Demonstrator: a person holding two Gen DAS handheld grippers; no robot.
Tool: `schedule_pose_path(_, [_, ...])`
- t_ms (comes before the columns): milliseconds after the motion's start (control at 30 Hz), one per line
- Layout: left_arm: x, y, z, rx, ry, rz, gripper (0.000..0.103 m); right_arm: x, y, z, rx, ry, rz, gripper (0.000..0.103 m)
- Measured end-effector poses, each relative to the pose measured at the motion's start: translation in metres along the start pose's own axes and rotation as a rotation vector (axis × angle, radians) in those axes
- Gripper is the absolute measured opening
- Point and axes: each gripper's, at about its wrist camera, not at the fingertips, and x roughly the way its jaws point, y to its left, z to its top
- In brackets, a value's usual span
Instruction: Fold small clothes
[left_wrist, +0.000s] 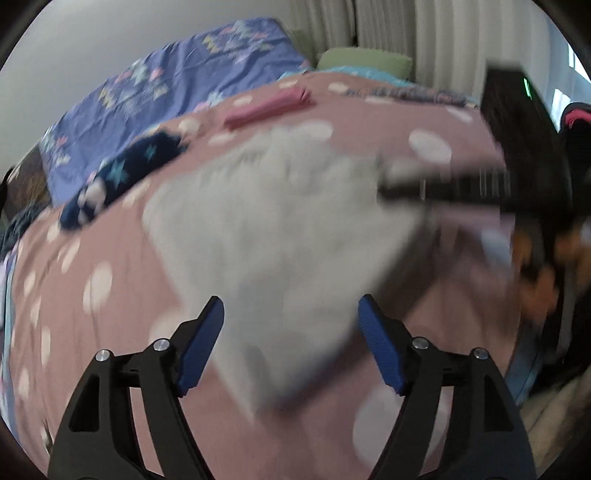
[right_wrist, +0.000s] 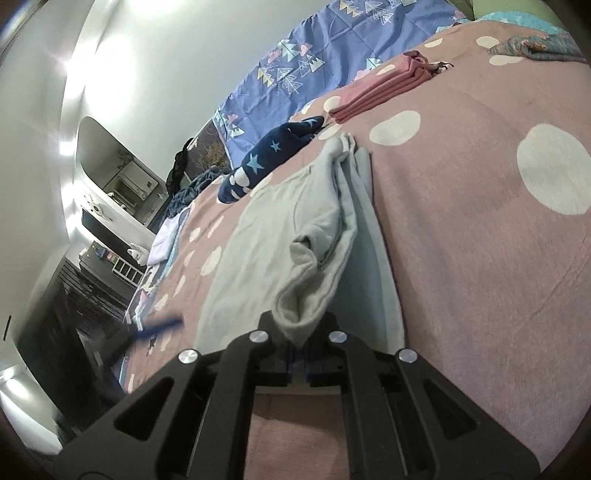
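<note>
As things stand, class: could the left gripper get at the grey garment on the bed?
Probably yes. The left gripper has its jaws open right over the grey garment, with nothing between them. The right gripper is shut on one edge only.

Both views are fisheye w/ dark vignette round the rim and straight lines bowed near the edges. Left wrist view – heavy motion blur; the grey garment (left_wrist: 280, 236) is smeared, and only the blue pads (left_wrist: 201, 347) at 6 o'clock stay sharp. Right wrist view is crisp & evenly lit. Glare blows out the white wall (right_wrist: 92, 62) at 10 o'clock – soft shadows only.
</note>
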Motion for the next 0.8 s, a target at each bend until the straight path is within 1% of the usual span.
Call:
schedule_pose_path(100, [0.005,0.011,-0.029,-0.072,0.043,0.048,0.075,-0.003,0.008,0.005,-0.003,-0.008,0.01,0.004])
schedule_pose_path(167, [0.01,0.023,-0.04,-0.128,0.061,0.095,0.075,-0.006,0.015,0.01,-0.002,-0.017,0.025,0.004])
schedule_pose_path(233, [0.01,0.032,-0.046,-0.172,0.052,0.115,0.075,-0.011,0.023,0.016,0.002,-0.03,0.047,0.003])
schedule_pose_path(333, [0.006,0.046,-0.047,-0.255,0.007,0.107,0.075,-0.019,0.03,0.023,-0.003,-0.056,0.056,0.003])
schedule_pose_path(400, [0.005,0.048,-0.048,-0.253,-0.003,0.126,0.076,-0.026,0.027,0.026,0.015,-0.07,0.058,0.002])
schedule_pose_path(433, [0.005,0.048,-0.049,-0.24,0.0,0.141,0.077,-0.029,0.023,0.026,0.03,-0.069,0.05,0.002])
schedule_pose_path(533, [0.004,0.047,-0.06,-0.236,0.011,0.129,0.077,-0.029,0.006,0.015,0.049,-0.026,-0.023,0.002])
schedule_pose_path(567, [0.005,0.047,-0.065,-0.244,0.023,0.125,0.077,-0.023,-0.006,0.004,0.062,0.016,-0.064,0.002])
schedule_pose_path(633, [0.007,0.049,-0.074,-0.254,0.037,0.124,0.076,-0.012,-0.024,-0.012,0.099,0.087,-0.118,0.003])
schedule_pose_path(667, [0.004,0.052,-0.077,-0.272,0.033,0.109,0.074,-0.011,-0.03,-0.016,0.116,0.099,-0.125,0.004])
schedule_pose_path(700, [0.001,0.053,-0.079,-0.289,0.032,0.094,0.065,-0.012,-0.034,-0.018,0.127,0.101,-0.115,0.005])
schedule_pose_path(733, [-0.004,0.056,-0.08,-0.306,0.03,0.074,0.059,-0.017,-0.034,-0.018,0.122,0.091,-0.103,0.008])
schedule_pose_path(767, [-0.008,0.057,-0.08,-0.316,0.025,0.054,0.046,-0.022,-0.03,-0.017,0.102,0.076,-0.103,0.013])
schedule_pose_path(800, [-0.015,0.058,-0.08,-0.328,0.012,0.018,0.033,-0.029,-0.023,-0.014,0.063,0.048,-0.119,0.014])
